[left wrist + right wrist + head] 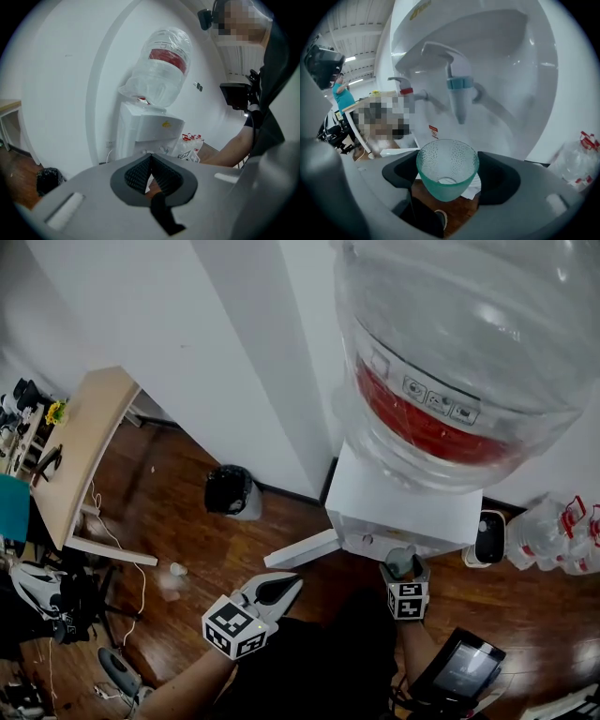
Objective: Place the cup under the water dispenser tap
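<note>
A green-tinted dimpled glass cup (447, 171) stands upright between the pads of my right gripper (449, 174), which is shut on it. The cup hangs just below and in front of the blue-collared tap (458, 93) of the white water dispenser (403, 502); a red-handled tap (405, 90) sits to its left. In the head view the right gripper (405, 570) holds the cup (401, 561) close to the dispenser's front. The left gripper (279, 589) is off to the left of the dispenser (145, 129), its pads (140, 171) together with nothing between them.
A big clear water bottle (469, 352) sits upside down on the dispenser. A black bin (230, 491) stands by the wall on the left, spare water bottles (562, 531) on the right. Further left stand a wooden table (80, 451) and floor clutter.
</note>
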The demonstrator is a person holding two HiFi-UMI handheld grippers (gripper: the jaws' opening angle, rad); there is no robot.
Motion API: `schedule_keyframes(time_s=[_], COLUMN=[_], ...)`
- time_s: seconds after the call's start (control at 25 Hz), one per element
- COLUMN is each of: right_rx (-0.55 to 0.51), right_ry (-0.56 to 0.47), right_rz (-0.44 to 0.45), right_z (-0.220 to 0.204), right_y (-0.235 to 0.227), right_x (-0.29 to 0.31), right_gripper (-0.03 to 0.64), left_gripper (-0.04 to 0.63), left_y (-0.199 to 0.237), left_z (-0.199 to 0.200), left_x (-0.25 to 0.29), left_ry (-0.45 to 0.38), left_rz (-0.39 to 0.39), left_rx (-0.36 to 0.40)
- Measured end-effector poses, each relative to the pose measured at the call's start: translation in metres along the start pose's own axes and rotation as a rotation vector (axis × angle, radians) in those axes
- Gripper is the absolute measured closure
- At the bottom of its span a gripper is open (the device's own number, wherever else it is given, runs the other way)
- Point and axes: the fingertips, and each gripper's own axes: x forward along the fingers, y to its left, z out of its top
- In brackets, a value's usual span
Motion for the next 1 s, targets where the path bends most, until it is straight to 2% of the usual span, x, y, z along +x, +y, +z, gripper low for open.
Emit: schedule_keyframes(time_s=[0.16,0.36,0.64,1.0], right_rx=[-0.005,-0.032,-0.035,-0.042], right_ry=[-0.022,-0.043,-0.066,-0.091], right_rz=[-0.056,-0.056,-0.120,-0.124], right_z=[-0.005,-0.009,-0.012,-0.010], right_y=[-0.009,-0.009,-0.019,-0.016], right_x=[0.012,0.027,0.034,0.039], right_gripper=[0.241,0.241,0.242,0.242], left_gripper=[0.594,0.594,0.594,0.594], left_y=[0.000,0.000,-0.015,-0.034], left_z=[-0.006,-0.006,0.005,0.008], left_x=[0.005,0.016,0.028,0.026], left_ry=[0.040,0.065,0.028,0.045], left_rz=[-0.025,-0.038,-0.069,-0.116], left_rx=[0.031,0.058,0.026,0.089])
